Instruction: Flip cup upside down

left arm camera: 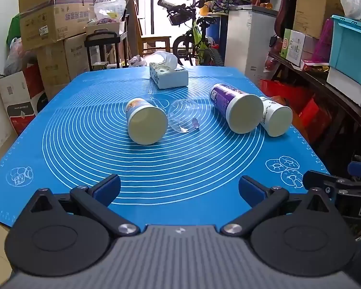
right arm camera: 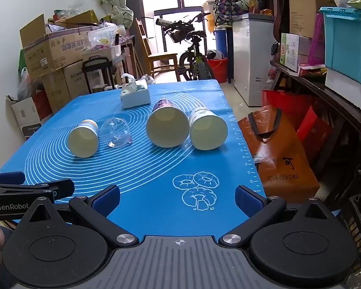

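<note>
Several cups lie on their sides on the blue mat (left arm camera: 180,168), mouths toward me. From the left: an orange-printed paper cup (left arm camera: 145,121) (right arm camera: 83,138), a clear plastic cup (left arm camera: 183,116) (right arm camera: 115,132), a large purple paper cup (left arm camera: 235,111) (right arm camera: 167,125), and a white paper cup (left arm camera: 275,116) (right arm camera: 207,130). My left gripper (left arm camera: 179,189) is open and empty, low over the mat's near edge. My right gripper (right arm camera: 178,200) is open and empty over the mat's near right corner (right arm camera: 156,204). Each gripper shows at the other view's edge.
A tissue box (left arm camera: 168,74) (right arm camera: 135,97) sits on the mat behind the cups. An orange bag (right arm camera: 276,149) stands on the floor right of the table. Cardboard boxes (left arm camera: 53,24), a bicycle (left arm camera: 195,38) and shelves surround the table.
</note>
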`<action>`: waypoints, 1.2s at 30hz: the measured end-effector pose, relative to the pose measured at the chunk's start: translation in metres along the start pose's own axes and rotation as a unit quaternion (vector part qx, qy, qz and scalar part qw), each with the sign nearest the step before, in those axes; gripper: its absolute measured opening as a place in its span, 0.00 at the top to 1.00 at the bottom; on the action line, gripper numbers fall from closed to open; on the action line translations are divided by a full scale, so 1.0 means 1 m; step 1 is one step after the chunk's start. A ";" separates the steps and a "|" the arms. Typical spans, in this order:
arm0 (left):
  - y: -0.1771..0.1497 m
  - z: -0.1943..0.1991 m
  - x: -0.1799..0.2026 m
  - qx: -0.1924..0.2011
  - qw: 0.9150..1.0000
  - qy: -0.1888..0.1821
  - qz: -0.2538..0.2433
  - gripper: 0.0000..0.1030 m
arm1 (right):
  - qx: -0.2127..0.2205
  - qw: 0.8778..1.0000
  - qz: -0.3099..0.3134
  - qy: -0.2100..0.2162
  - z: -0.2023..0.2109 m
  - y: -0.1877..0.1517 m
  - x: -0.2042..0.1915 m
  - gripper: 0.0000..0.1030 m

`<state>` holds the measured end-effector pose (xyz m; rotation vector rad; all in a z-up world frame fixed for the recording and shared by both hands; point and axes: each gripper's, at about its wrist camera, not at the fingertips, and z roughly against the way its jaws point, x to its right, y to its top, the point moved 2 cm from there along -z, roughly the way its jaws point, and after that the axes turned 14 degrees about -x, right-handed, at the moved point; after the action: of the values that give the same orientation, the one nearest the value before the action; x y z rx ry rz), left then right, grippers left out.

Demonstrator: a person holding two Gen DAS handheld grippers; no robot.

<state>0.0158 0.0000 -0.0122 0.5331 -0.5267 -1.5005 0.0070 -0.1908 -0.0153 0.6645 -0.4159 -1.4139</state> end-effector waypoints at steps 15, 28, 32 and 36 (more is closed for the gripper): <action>-0.002 -0.004 0.003 -0.002 1.000 0.005 -0.010 0.00 | 0.001 1.000 -0.002 0.004 -0.001 0.000 0.000 0.02; -0.002 -0.003 0.006 -0.001 1.000 0.008 -0.015 0.00 | 0.000 1.000 -0.001 0.002 -0.001 0.001 0.001 0.02; -0.003 -0.002 0.007 -0.001 1.000 0.009 -0.017 0.00 | 0.000 1.000 0.000 0.002 -0.001 0.000 0.000 0.02; -0.003 -0.001 0.007 -0.002 1.000 0.010 -0.017 0.00 | -0.001 1.000 -0.001 0.000 -0.003 0.001 -0.001 0.02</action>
<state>0.0145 -0.0074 -0.0151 0.5559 -0.5008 -1.5264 0.0094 -0.1897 -0.0164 0.6629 -0.4133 -1.4154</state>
